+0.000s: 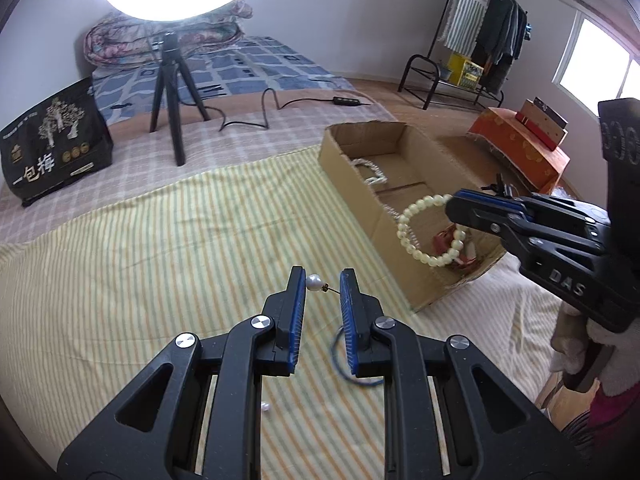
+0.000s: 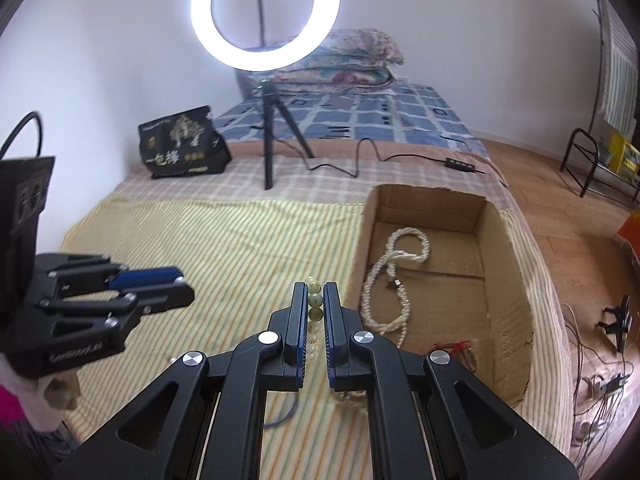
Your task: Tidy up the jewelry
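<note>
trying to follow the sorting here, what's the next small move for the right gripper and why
Probably carry on over the cardboard box and open. The right gripper is shut on the pearl bracelet, which hangs above the box's near end, where a beaded necklace already lies.

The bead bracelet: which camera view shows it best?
The left wrist view: the bead bracelet hangs there as a whole loop from the right tool. The right wrist view shows only a few beads between the pads.

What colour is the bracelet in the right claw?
Creamy pearl-white beads on the bracelet, clearest in the left wrist view.
</note>
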Motion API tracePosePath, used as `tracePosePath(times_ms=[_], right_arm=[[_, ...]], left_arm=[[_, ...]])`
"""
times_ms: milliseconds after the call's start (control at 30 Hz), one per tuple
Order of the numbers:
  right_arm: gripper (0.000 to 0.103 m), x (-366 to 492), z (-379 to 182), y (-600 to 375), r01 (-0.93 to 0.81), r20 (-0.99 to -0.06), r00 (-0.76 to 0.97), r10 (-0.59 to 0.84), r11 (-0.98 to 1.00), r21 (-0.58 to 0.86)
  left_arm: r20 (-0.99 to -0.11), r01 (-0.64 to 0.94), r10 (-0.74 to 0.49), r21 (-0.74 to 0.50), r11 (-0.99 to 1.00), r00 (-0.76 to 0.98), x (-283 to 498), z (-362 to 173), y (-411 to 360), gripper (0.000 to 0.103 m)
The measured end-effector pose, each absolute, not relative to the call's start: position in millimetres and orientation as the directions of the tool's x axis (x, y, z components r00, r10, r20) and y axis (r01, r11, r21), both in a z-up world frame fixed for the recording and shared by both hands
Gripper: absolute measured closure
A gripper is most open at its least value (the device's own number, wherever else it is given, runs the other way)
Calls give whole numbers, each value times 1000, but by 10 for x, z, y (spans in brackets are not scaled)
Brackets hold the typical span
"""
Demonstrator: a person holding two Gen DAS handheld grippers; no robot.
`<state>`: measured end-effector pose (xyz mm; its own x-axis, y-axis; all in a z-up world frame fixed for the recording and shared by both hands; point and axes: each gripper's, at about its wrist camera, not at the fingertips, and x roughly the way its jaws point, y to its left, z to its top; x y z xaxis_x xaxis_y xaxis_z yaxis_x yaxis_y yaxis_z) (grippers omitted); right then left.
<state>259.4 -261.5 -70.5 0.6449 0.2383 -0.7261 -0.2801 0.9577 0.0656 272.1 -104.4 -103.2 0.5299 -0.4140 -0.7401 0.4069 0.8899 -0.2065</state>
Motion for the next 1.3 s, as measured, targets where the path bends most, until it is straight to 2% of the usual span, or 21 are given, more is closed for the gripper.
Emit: tracePosePath(times_ms=[300, 667, 1300], right_arm=[[97, 2835, -634, -3076, -168, -698, 694, 176, 982, 81], [97, 3126, -768, -3469, -87, -703, 698, 139, 990, 109], [97, 3399, -951, -3637, -49, -730, 674, 115, 993, 111]], left_arm=[[-717, 463, -473, -234, 855, 512, 2767, -936, -1540, 87], [-730, 513, -507, -248, 822, 458, 2810, -1090, -2090, 87], [-756, 549, -514, -248, 798, 406, 2781, -1283, -2358, 87]])
